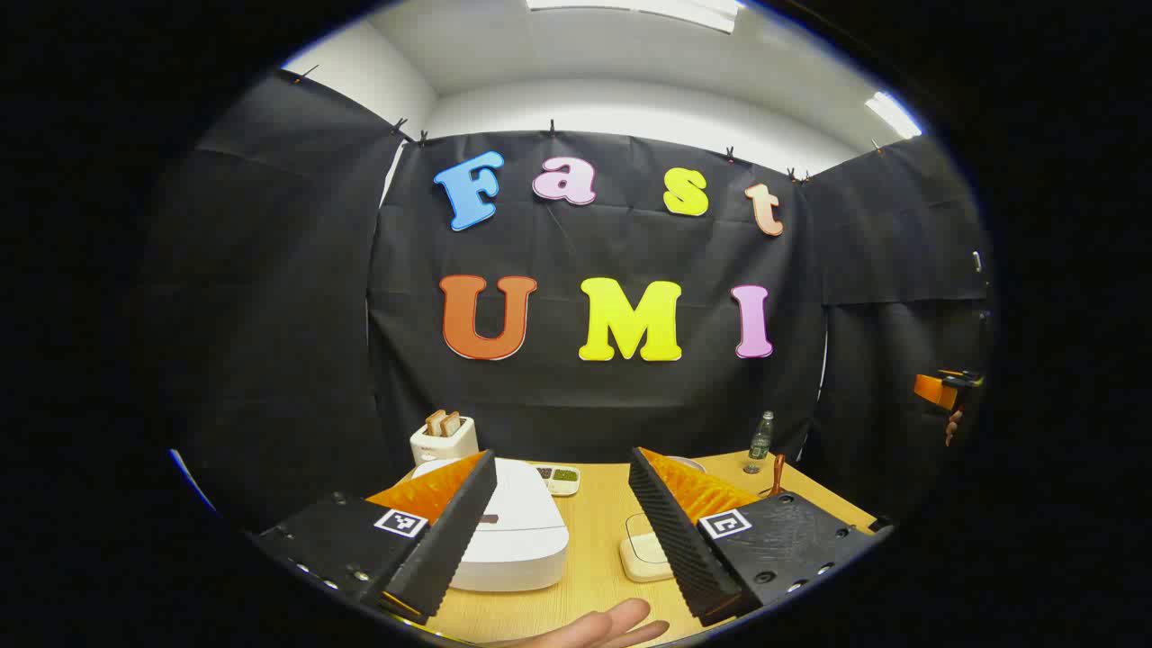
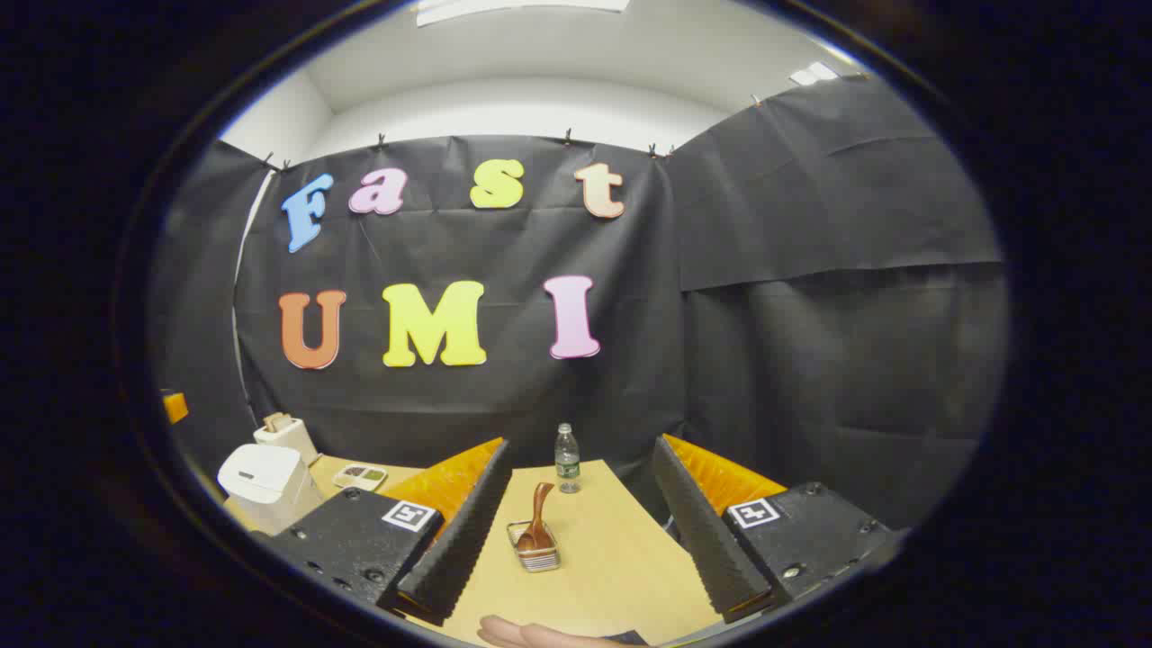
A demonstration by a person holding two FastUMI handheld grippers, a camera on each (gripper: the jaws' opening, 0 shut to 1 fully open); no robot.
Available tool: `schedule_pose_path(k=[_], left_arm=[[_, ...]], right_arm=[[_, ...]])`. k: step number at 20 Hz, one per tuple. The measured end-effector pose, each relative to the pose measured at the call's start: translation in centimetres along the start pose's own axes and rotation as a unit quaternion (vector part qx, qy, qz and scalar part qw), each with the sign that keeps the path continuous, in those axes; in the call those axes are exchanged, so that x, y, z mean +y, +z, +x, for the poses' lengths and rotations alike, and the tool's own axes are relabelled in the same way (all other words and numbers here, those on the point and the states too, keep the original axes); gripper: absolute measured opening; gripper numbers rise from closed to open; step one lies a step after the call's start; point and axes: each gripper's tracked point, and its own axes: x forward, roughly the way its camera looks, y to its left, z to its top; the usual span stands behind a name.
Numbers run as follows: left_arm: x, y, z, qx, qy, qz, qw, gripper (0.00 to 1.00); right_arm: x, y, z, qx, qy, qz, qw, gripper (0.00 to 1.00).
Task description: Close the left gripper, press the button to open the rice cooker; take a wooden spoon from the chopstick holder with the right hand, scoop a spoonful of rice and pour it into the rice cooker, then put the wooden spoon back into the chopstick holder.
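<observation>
The white rice cooker (image 1: 508,535) sits with its lid down on the wooden table (image 1: 598,513), just past my left gripper's (image 1: 562,453) left finger. That gripper is open and holds nothing. A wooden spoon (image 2: 538,520) stands in the wire chopstick holder (image 2: 537,556), straight ahead between the fingers of my right gripper (image 2: 582,441), which is open and apart from it. The rice cooker (image 2: 261,481) lies at the far left of the right gripper view. The spoon (image 1: 778,472) also pokes up at the table's right side in the left gripper view. The right gripper (image 1: 940,391) hangs at the far right edge there.
A toaster (image 1: 443,438) with bread stands behind the cooker, a small divided dish (image 1: 558,479) beside it. A cream square container (image 1: 643,551) lies by the left gripper's right finger. A water bottle (image 2: 566,459) stands behind the holder. A hand (image 1: 594,630) rests at the table's near edge.
</observation>
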Motion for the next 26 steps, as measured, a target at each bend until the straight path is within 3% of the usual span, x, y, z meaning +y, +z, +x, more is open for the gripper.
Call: schedule_pose_path(k=[12,26], left_arm=[[-0.1,0.9,0.3,-0.027,-0.015,-0.005,0.999,0.94],[0.5,0.0,0.2,-0.024,-0.003,0.022,0.999,0.94]], right_arm=[[0.4,-1.3,0.7,0.014,0.013,-0.001,1.000,1.00],[0.0,-1.1,0.6,0.000,0.012,0.000,1.000,1.00]])
